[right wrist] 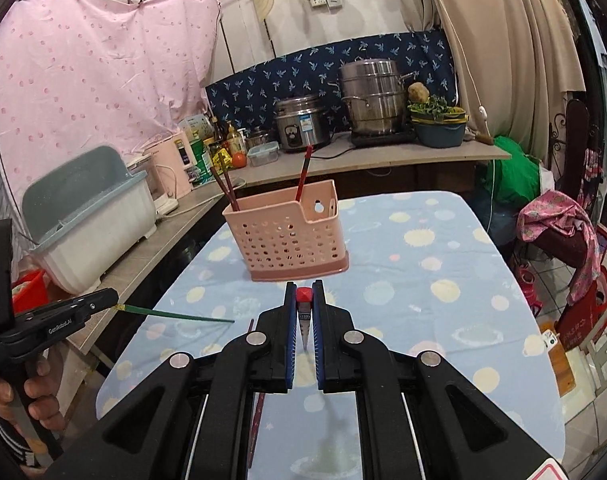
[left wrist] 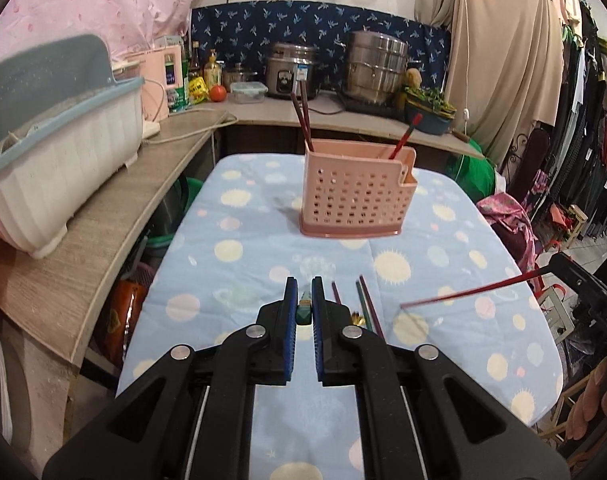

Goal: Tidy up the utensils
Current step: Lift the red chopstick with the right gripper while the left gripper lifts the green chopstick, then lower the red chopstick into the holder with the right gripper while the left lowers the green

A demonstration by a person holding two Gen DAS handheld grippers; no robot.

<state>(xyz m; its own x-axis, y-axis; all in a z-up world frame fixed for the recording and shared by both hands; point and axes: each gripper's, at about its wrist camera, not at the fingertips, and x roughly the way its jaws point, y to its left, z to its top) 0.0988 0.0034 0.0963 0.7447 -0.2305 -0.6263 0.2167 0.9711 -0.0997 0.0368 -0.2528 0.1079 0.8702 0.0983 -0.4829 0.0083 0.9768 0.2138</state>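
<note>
The table [left wrist: 239,248], with rounded corners, is covered by a soft pale-blue cloth printed with yellow and pink dots. On it, toward its far end, stands the pink plastic utensil holder [left wrist: 355,196], a box with rows of small square holes and a solid darker base. Three dark red chopsticks [left wrist: 302,116] stand in the holder: two lean together at its left end, one tilts at its right end.

Nearer than the holder, both grippers are raised above the cloth and point down toward it. The left gripper [left wrist: 303,300] has its black jaws with blue pads closed on one green chopstick [right wrist: 175,314], seen end-on in its own view; from the right wrist view the thin stick juts out sideways over the table's left edge. The right gripper [right wrist: 303,300] is likewise clamped on one red chopstick [left wrist: 467,290], its square red end showing between the pads. The person's hand [right wrist: 27,392] wraps the left gripper's handle.

About three loose chopsticks [left wrist: 365,304] lie on the cloth before the holder, just right of the left gripper's tips.
</note>
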